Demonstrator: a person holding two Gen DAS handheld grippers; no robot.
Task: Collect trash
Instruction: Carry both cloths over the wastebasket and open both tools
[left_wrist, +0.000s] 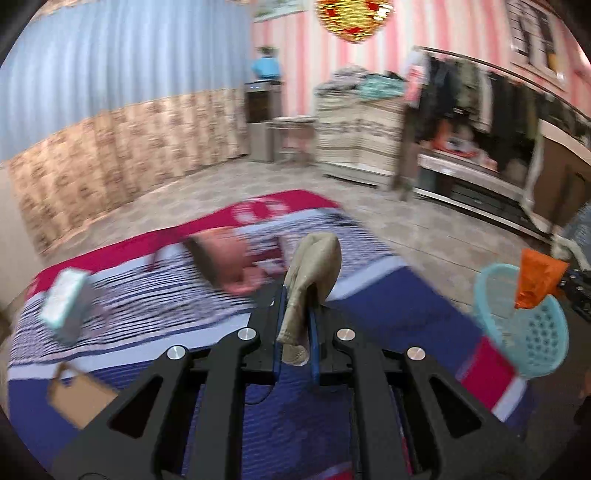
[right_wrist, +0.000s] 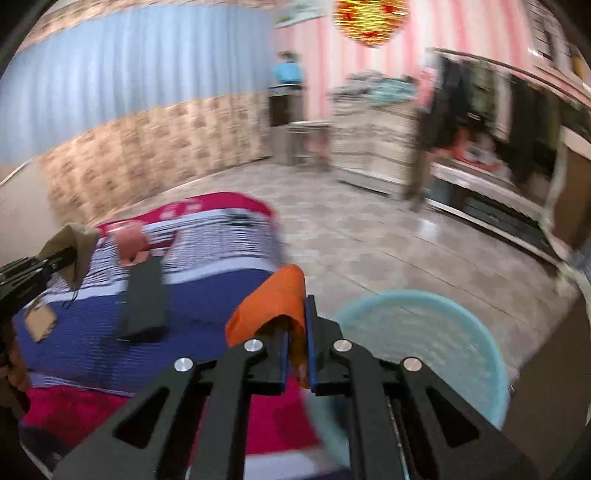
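My left gripper (left_wrist: 297, 295) is shut on a crumpled tan piece of trash (left_wrist: 314, 266), held above the striped blanket (left_wrist: 166, 325). In the right wrist view the same tan piece (right_wrist: 79, 243) shows at the far left with that gripper. My right gripper (right_wrist: 295, 314) is shut on an orange wrapper (right_wrist: 273, 302), just left of a light blue plastic basket (right_wrist: 443, 332). In the left wrist view the orange wrapper (left_wrist: 535, 280) hangs over the basket's rim (left_wrist: 487, 291). Both views are blurred by motion.
On the blanket lie a pink cup (right_wrist: 129, 243), a black flat object (right_wrist: 146, 299), a brown cardboard tag (left_wrist: 79, 398) and a pale box (left_wrist: 66, 302). Beyond is tiled floor (right_wrist: 369, 251), a clothes rack (left_wrist: 480, 92), stacked fabrics (left_wrist: 354, 129) and a person in blue (left_wrist: 266, 66) far off.
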